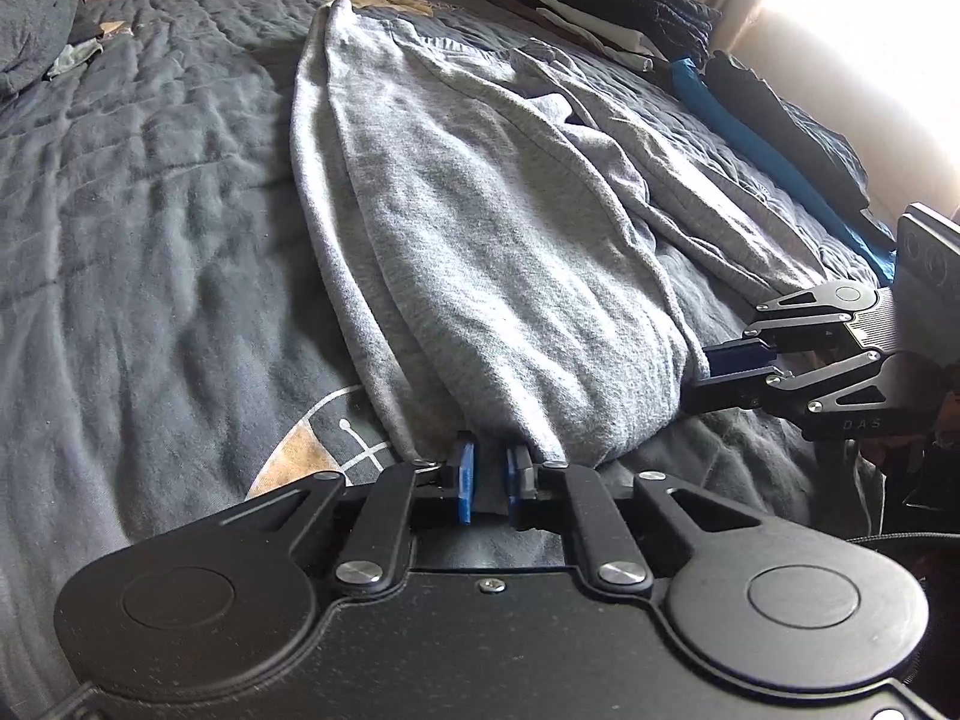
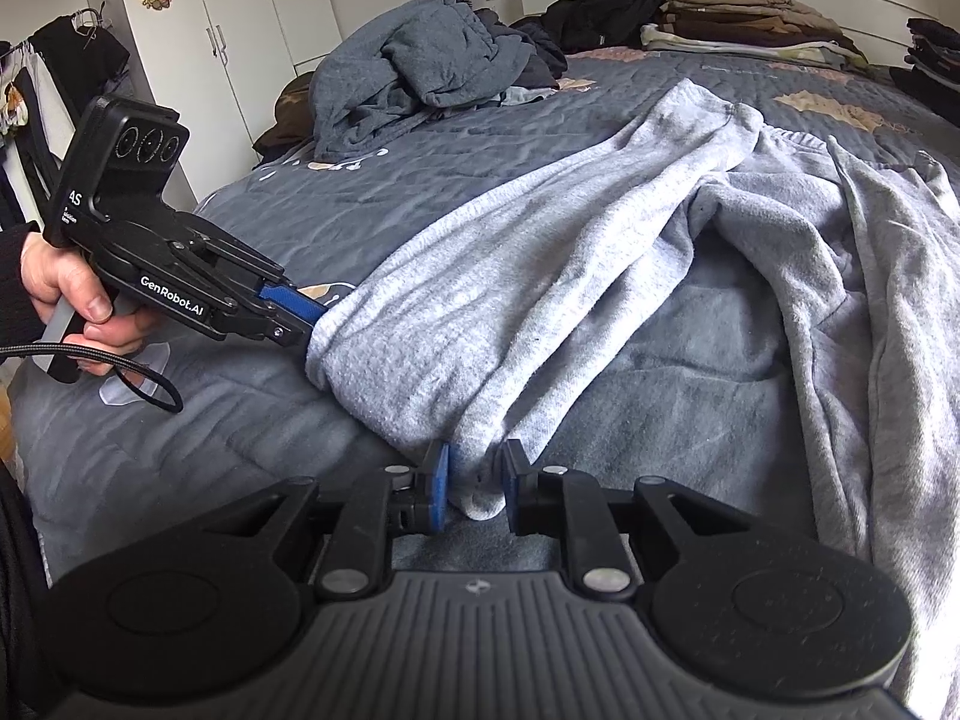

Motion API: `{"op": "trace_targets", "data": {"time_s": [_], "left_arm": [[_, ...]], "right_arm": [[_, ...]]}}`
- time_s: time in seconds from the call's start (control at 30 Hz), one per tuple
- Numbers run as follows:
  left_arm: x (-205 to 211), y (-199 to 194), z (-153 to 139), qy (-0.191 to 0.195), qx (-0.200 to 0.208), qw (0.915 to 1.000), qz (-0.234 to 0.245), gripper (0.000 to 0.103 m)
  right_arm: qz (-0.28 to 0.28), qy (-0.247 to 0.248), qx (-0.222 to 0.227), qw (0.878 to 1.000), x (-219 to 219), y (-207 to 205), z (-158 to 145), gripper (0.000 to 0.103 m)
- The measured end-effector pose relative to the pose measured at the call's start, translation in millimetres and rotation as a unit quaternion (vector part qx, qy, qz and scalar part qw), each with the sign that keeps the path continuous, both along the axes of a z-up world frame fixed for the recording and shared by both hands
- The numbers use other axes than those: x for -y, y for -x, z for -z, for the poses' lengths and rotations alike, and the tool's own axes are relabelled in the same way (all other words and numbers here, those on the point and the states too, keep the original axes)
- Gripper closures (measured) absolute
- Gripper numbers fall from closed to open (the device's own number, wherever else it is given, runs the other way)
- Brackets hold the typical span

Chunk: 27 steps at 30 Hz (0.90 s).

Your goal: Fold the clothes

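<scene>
Light grey sweatpants (image 1: 480, 228) lie stretched across the dark grey quilted bed (image 1: 150, 180); they also show in the right wrist view (image 2: 540, 276). My left gripper (image 1: 489, 480) is shut on the near edge of the sweatpants, fabric pinched between its blue pads. It shows in the right wrist view (image 2: 312, 315), held by a hand. My right gripper (image 2: 477, 489) is shut on the other near corner of the same end. It shows in the left wrist view (image 1: 705, 372) at the right edge of the fabric. Both hold the end low over the bed.
A dark grey crumpled garment (image 2: 414, 66) and dark clothes are piled at the far side of the bed. Folded stacks (image 2: 738, 18) line the headboard. Folded dark and blue clothes (image 1: 720, 96) lie along the bed's edge by a bright window. White wardrobes (image 2: 240, 30) stand at the left.
</scene>
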<state>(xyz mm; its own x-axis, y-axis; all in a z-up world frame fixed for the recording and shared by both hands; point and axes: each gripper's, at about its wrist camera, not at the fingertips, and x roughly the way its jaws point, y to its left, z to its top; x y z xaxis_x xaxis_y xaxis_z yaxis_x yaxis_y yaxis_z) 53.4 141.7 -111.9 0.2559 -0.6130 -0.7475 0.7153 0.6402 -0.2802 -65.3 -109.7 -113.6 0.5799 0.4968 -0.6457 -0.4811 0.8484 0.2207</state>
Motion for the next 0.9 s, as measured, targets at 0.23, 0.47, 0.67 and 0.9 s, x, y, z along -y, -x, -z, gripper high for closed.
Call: {"op": "trace_targets", "data": {"time_s": [0.23,0.47,0.67,0.9], "left_arm": [[-28.1,10.2,-26.9,0.019,0.031,0.9988,-0.031,0.099],[-50.4,13.1,-37.6,0.018,0.034,0.9973,-0.063,0.103],[-35.1,16.7,-38.8,0.011,0.049,0.9977,-0.044,0.098],[-9.9,4.7,-23.8,0.009,0.052,0.9981,-0.032,0.047]], "right_arm": [[0.000,-0.002,0.001,1.000,1.4,0.9,-0.2,0.085],[-0.001,-0.001,0.001,1.000,0.8,1.0,0.1,0.085],[0.001,-0.003,-0.002,1.000,0.4,-0.8,1.4,0.085],[0.000,-0.002,-0.001,1.000,0.2,0.3,2.0,0.085]]}}
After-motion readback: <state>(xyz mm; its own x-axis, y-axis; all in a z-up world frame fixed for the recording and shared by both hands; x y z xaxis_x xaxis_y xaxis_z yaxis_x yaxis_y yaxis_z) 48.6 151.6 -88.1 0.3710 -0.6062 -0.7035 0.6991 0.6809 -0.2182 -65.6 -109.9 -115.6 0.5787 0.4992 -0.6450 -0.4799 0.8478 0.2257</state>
